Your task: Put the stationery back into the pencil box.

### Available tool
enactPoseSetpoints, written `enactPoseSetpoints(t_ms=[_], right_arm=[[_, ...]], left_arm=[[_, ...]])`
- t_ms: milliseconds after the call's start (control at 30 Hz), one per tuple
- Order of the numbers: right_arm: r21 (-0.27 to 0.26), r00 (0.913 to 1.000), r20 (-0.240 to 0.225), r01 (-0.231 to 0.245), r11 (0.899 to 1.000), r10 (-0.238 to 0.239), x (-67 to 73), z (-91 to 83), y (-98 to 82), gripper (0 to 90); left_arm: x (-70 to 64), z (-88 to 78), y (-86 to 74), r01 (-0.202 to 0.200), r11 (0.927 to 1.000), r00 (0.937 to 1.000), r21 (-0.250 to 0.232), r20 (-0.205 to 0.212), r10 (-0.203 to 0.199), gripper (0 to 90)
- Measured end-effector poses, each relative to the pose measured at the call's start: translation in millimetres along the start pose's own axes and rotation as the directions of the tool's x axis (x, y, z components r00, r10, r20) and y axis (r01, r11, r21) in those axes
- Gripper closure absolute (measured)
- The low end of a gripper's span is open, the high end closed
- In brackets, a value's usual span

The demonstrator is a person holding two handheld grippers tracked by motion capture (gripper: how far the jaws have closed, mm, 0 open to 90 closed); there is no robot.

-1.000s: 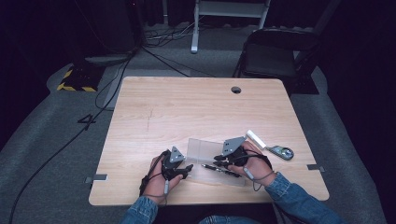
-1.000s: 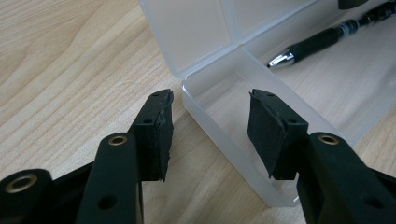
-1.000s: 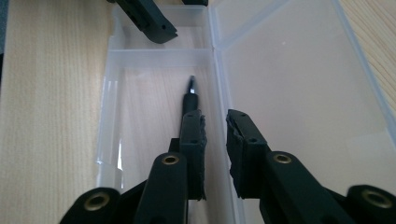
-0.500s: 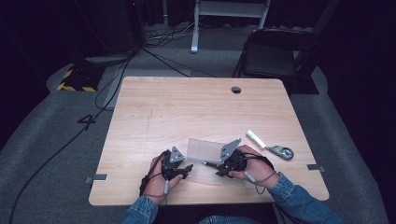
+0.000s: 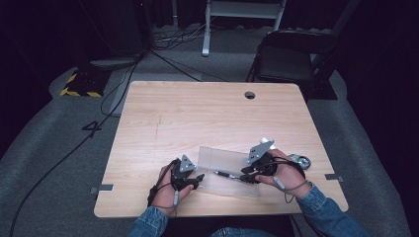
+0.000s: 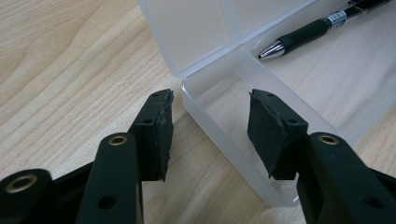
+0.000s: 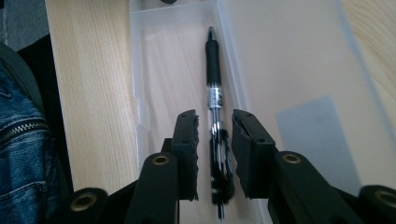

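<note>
High view first: a wooden desk point(image 5: 207, 118) is seen from above, with a black cable point(image 5: 64, 158) lying on the grey floor at its left. Near the front edge, the left gripper point(image 5: 193, 180) is held in the person's left hand point(image 5: 170, 190). Its jaws are closed on the end wall of a clear plastic box point(image 5: 222, 163), which lies open on the desk between the two hands. Inside the box a black pen point(image 5: 228, 174) is seen, lying flat with its tip toward the left gripper. The right gripper point(image 5: 249, 176) is held at the back end of the pen by the right hand point(image 5: 286, 175). Just past that hand, a small round grey thing point(image 5: 300, 161) is lying on the desk; what it is cannot be told. A black chair point(image 5: 291, 59) is parked behind the desk at the far right.

From the left gripper view, one black pad is seen outside the box wall point(image 6: 219, 135) and the other inside it, so the wall is pinched. The pen tip point(image 6: 273, 49) is seen farther in.

From the right gripper view, the pen point(image 7: 215, 107) is lying along the box tray point(image 7: 154, 70). The jaws have just been opening, and the pen's back end sits between them with a small gap at each side, so it is let go.
</note>
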State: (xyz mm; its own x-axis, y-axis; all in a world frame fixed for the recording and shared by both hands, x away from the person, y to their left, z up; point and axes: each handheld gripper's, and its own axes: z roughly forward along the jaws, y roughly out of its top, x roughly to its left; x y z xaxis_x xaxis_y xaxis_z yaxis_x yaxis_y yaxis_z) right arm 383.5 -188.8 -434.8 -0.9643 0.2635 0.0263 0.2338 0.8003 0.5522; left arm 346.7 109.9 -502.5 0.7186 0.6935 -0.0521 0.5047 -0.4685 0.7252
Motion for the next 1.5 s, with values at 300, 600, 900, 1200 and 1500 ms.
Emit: enactPoseSetpoints(t_ms=[300,600,900,1200,1500], right_arm=[[-0.062,0.992,0.081,-0.092,0.994,0.097,-10.1,-40.7,-29.4,67.2],[-0.006,0.9977,0.028,-0.062,0.998,0.062,3.5,-20.8,-36.4,78.8],[0.048,0.9999,-0.005,-0.016,0.999,0.016,11.0,14.4,-30.0,77.3],[0.04,0.9994,-0.007,-0.034,0.999,0.034,6.7,24.3,-32.1,71.9],[0.033,0.999,-0.01,-0.044,0.998,0.044,7.7,24.0,-30.7,69.2]], left_arm=[[-0.3,-0.9,-0.5,-0.011,0.9999,0.9999,0.003,0.006,0.011,50.1],[-0.5,-0.5,-0.5,-0.005,1.0,0.9999,0.001,0.011,0.005,49.6],[-0.5,-0.5,-0.5,-0.003,1.0,0.9999,0.0,0.011,0.003,49.5],[-0.4,-0.4,-0.4,-0.003,1.0,0.9999,0.0,0.012,0.003,49.4],[-0.4,-0.7,-0.4,-0.009,1.0,0.9999,0.002,0.01,0.009,49.3]])
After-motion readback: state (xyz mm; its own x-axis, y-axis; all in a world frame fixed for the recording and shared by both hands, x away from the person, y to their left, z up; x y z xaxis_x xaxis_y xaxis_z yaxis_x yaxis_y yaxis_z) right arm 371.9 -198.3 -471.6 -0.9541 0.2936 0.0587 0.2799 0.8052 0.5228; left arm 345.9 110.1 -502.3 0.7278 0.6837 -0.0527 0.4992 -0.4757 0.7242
